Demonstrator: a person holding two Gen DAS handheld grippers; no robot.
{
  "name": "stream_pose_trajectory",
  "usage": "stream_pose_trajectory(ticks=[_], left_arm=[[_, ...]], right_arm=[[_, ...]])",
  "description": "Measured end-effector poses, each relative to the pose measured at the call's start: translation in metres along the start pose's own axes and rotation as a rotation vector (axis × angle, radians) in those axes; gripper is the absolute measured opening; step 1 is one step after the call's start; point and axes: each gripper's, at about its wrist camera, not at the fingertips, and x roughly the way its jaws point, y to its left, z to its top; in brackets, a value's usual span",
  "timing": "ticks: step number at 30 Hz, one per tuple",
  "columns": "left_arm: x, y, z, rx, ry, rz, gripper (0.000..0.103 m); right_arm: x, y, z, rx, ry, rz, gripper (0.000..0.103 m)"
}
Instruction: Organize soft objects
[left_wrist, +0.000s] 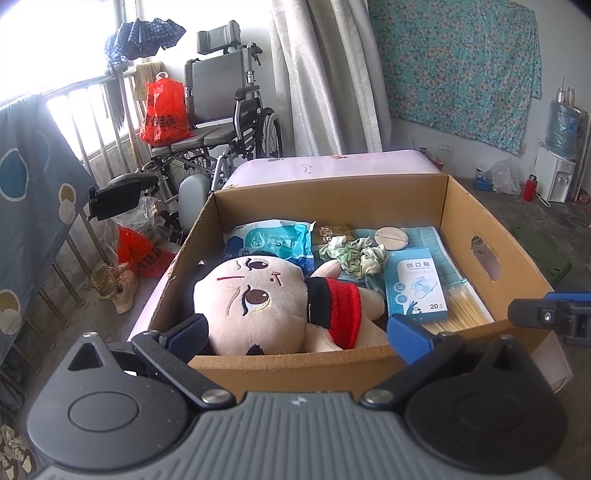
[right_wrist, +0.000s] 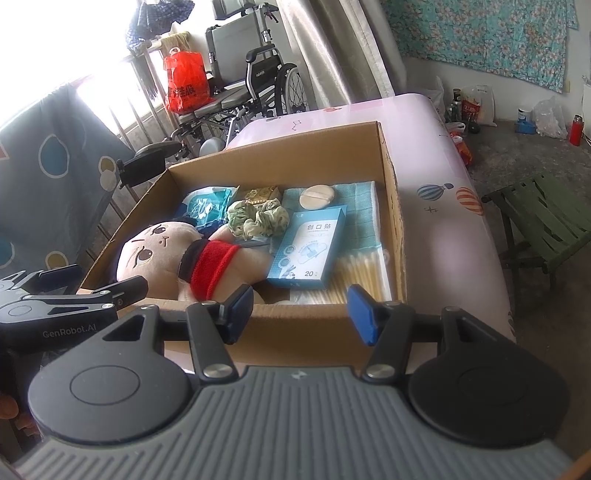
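Hovering open and empty at the near rim of the cardboard box (right_wrist: 391, 206): left gripper (left_wrist: 295, 334), right gripper (right_wrist: 301, 314). Plush doll (left_wrist: 258, 302) lying inside, ungrasped; next, probably lowering onto it and closing.

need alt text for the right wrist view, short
An open cardboard box on a pink bed holds a plush doll in a red top, a green scrunchie, a blue plaster box, cotton swabs and a round puff. The right tool hangs open at the box's near edge, holding nothing.
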Motion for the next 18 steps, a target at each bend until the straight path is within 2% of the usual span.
stream_pose_trajectory(ticks=[18], left_arm=[[-0.0004,-0.0016,-0.0003,0.010,0.000,-0.002,0.103]], right_arm=[[-0.0004,-0.0001,-0.0001,0.002,-0.001,0.003,0.057]])
